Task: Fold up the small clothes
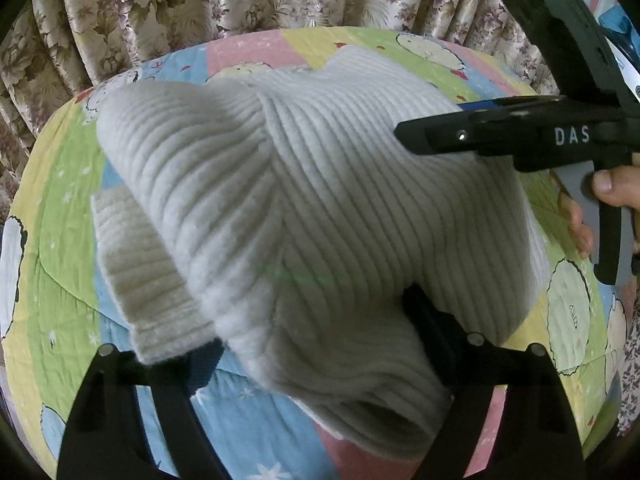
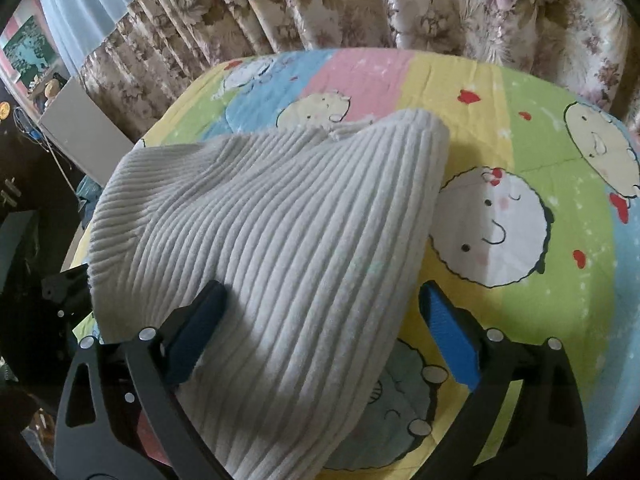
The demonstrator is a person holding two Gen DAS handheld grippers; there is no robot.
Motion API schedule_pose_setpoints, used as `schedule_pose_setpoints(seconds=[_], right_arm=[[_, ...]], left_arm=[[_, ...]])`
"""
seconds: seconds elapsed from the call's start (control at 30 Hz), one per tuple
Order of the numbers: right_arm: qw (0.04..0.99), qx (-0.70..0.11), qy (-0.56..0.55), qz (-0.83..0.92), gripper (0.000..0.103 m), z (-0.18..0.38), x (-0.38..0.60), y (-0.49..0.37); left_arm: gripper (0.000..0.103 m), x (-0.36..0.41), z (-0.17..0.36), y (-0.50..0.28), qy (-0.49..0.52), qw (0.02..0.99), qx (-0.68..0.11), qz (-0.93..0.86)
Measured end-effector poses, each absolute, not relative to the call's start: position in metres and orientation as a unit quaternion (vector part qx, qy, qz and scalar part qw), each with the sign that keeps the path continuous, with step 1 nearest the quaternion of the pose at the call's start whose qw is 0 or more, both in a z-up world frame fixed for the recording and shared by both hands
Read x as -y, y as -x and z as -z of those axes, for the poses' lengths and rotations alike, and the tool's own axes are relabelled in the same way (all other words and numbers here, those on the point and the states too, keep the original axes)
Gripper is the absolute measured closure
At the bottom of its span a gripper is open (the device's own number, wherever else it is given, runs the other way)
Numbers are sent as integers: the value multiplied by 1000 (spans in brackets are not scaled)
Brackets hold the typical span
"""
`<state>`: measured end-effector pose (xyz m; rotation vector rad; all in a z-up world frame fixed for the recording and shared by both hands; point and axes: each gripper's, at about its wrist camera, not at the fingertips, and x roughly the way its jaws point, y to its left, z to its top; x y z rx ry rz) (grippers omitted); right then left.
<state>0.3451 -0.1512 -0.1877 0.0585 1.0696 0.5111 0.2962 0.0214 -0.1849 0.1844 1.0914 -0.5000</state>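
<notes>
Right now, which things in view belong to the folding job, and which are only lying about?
Belongs to the job:
- white ribbed sweater, partly folded
- left gripper, jaws open around the sweater
- right gripper, jaws open
- cartoon bedsheet, the folding surface

Lying about:
- flowered curtain
- grey box beside the bed
- wall picture

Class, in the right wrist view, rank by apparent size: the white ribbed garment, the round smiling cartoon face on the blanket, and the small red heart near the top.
1. White ribbed garment, though nearness to the camera enlarges it.
2. Smiling cartoon face.
3. Red heart.
</notes>
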Motion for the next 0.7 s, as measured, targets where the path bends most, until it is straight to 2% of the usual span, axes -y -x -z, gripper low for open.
schedule_pose_setpoints(seconds=[0.2,0.33,0.37,0.47,0.57,0.7], right_arm=[[820,-509,66,-252,19,177,128,-338],[809,-505,129,-271,41,170,112,-336],[809,-497,154,-274,48,167,106,-332],[808,-483,189,-278,56,164,102,-326],[809,-467,211,-286,61,161,103,-320],[817,-424,257,-295,64,152,100,-304]], left_arm=[[21,-19,184,-300,-94,812,-522,243],[23,-18,184,-301,-96,810,-524,244],[25,-18,184,-301,-96,811,-524,244],[35,-16,180,-299,-106,813,-519,242],[47,-13,175,-296,-124,813,-517,237],[56,-11,168,-294,-146,810,-518,233]])
